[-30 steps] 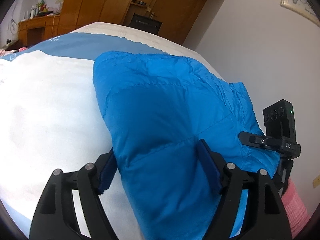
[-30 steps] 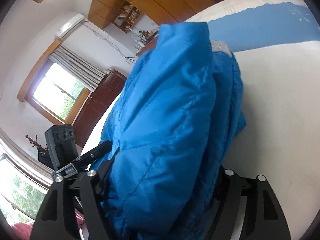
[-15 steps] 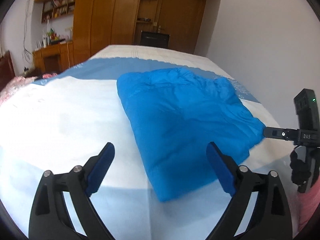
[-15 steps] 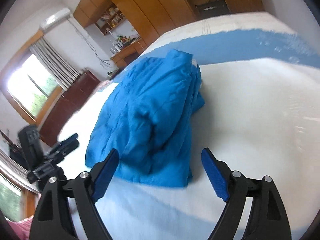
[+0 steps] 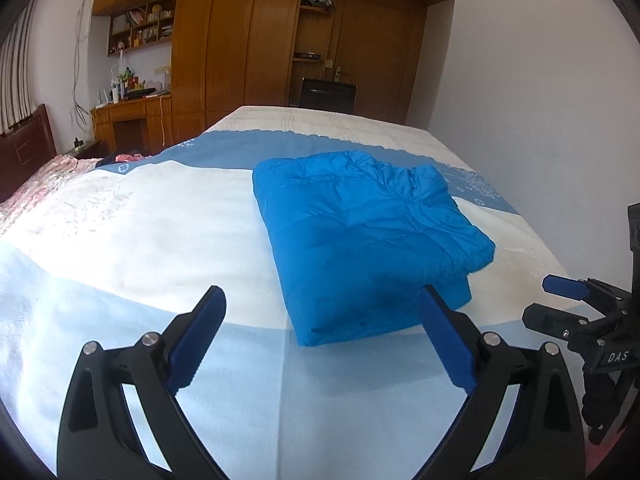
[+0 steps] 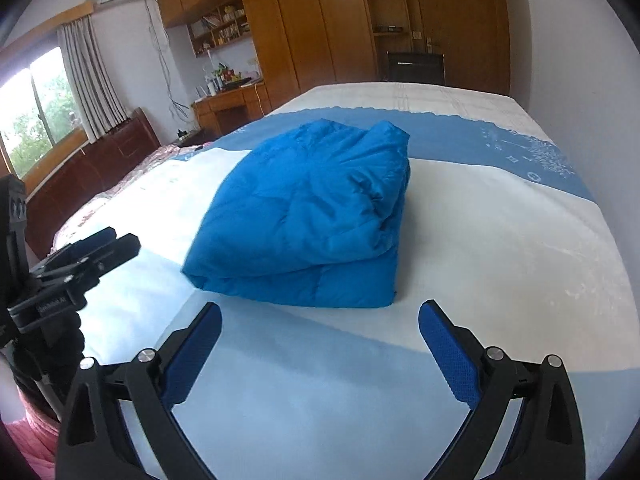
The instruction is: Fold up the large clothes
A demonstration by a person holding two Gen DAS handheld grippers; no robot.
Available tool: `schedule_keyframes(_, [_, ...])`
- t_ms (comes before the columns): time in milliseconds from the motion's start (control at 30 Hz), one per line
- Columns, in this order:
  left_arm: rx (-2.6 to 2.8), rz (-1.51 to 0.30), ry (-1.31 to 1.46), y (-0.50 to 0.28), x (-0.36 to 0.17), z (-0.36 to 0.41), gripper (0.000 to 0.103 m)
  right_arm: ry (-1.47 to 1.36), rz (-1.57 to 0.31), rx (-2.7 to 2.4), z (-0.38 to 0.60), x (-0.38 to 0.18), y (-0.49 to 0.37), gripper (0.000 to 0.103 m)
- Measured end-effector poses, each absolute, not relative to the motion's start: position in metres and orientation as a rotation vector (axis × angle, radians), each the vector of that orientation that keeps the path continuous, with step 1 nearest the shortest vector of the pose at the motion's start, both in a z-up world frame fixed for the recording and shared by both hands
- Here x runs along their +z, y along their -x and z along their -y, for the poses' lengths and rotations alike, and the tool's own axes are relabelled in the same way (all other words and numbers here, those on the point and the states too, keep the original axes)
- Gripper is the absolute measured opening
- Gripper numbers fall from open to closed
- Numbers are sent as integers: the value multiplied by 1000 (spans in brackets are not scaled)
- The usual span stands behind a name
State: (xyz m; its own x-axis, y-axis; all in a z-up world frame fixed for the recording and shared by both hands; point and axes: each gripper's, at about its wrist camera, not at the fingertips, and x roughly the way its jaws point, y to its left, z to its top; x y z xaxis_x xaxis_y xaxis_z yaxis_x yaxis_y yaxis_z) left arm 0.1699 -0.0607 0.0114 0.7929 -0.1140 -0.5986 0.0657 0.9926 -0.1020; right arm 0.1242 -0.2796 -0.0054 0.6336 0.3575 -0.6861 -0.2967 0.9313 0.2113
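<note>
**Blue down jacket lying folded on the bed**

Blue down jacket (image 5: 362,244) is resting as a puffy bundle on the white-and-blue bedspread (image 5: 132,220). We are holding the left gripper (image 5: 320,344) and right gripper (image 6: 320,354) spread wide, gripping nothing. We judge the springy filling risks reopening the fold. "DAS" is showing on the right gripper's body.

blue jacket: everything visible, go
The jacket is bright blue, puffy and quilted, with a smooth, slightly shiny shell. It is folded into a thick, roughly rectangular bundle, layers stacked at its near edge, top wrinkled. It lies flat on the bed, partly over the bedcover's white area and partly its blue band. Only the bed touches it; both grippers are open and clear.
</note>
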Motion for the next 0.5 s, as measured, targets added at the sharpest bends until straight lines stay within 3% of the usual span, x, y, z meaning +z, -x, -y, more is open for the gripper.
schedule_keyframes(500, [-46,-620,33,-126,22,56,97,-76,-791,323,274,9,-91,99])
